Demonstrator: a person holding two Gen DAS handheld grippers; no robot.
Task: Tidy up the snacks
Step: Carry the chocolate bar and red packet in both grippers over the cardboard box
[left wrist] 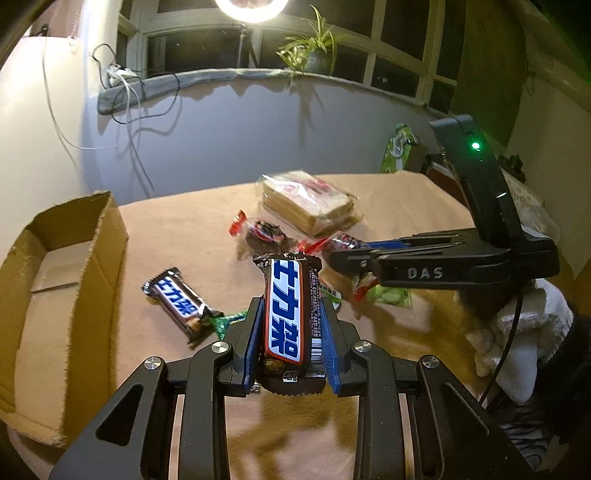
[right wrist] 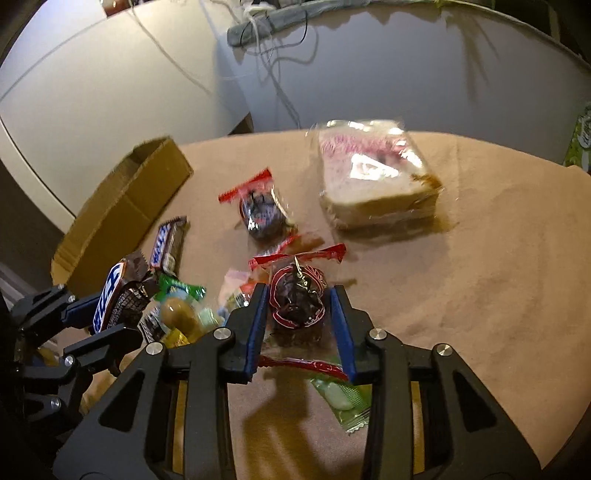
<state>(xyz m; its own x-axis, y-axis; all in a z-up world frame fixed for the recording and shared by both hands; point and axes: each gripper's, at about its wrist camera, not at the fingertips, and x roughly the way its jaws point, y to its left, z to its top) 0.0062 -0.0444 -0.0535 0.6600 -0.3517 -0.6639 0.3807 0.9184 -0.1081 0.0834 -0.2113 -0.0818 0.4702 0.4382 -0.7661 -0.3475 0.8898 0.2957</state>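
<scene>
Between my left fingers (left wrist: 291,325) sits a brown chocolate bar (left wrist: 288,314) with a white band and blue lettering, pinched on its long sides and held end-up above the bench (left wrist: 406,206). My right fingers (right wrist: 301,325) stand either side of a dark round cake (right wrist: 297,302) in clear wrap with red crimped ends; the blue pads look close against the wrapper, though I cannot tell whether they press on it.

Beneath that cake lies a green packet (right wrist: 343,398). Just beyond it is a second wrapped cake (right wrist: 260,214) of the same kind, and farther off a pack of sliced bread (right wrist: 376,181) in clear film. A second bar (left wrist: 177,302) lies flat to the left of my raised one, near a green-wrapped sweet (left wrist: 225,321). Left of that stands an open cardboard box (left wrist: 55,295), its bottom bare.

A tan cloth covers the bench. Behind it runs a pale wall with loose white and black cables (left wrist: 129,99), a grey strip along the sill, dark window panes, a potted plant (left wrist: 314,48) and a bright ring lamp (left wrist: 251,7) overhead. At the right edge leans a green bag (left wrist: 397,147).
</scene>
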